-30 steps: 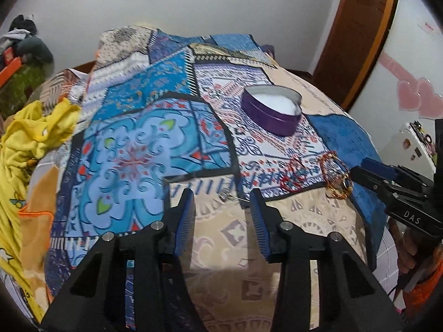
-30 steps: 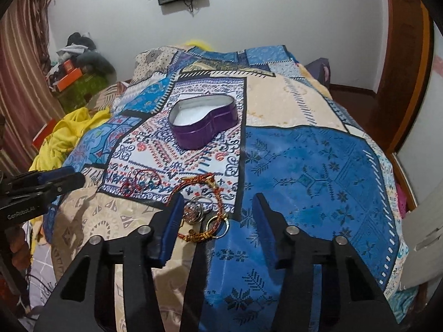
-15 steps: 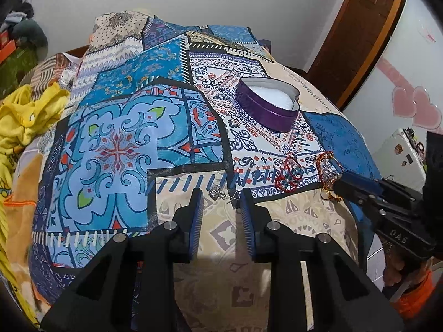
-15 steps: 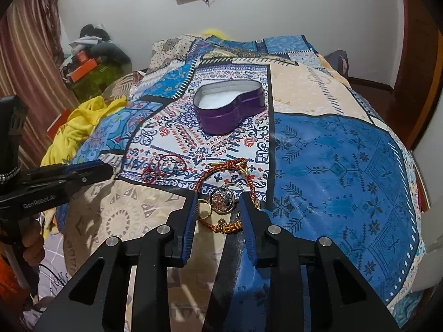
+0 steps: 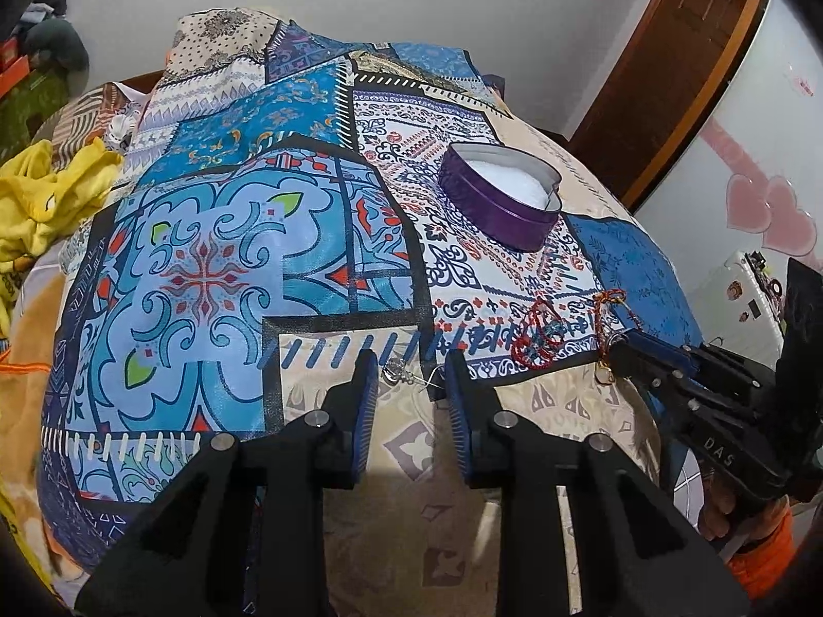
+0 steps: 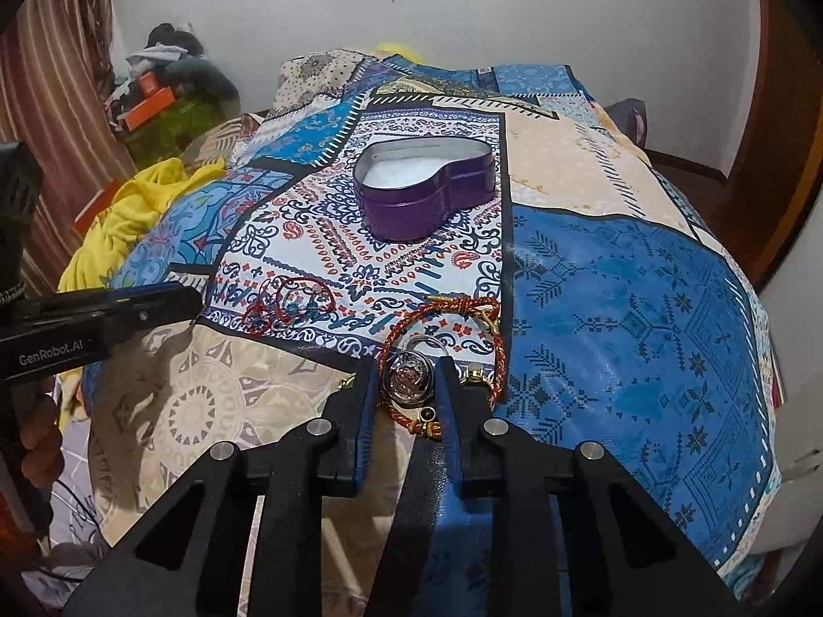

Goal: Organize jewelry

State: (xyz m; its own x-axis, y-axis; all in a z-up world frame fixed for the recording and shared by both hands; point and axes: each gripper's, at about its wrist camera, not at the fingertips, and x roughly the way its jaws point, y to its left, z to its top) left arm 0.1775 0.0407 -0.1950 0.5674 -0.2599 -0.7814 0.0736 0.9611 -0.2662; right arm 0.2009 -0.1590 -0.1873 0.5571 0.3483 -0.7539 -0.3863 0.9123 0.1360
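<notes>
Round pendant [image 6: 409,378] on orange cord lies between right gripper [image 6: 404,385] fingers, nearly pinched; silver chain [image 5: 398,374] between parted left gripper [image 5: 409,378] fingers, near bedspread [image 5: 206,267] front edge

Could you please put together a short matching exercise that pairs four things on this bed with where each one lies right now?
Things:
1. heart-shaped purple tin
2. round clear pendant
3. small silver trinket
4. red string bracelet

Places:
A. between the fingers of the left tool
B. far back on the white paisley patch, open, white lining showing
C. between the fingers of the right tool
D. on the bedspread, between the two tools, held by neither

Pairs: 1-B, 2-C, 3-A, 4-D
</notes>
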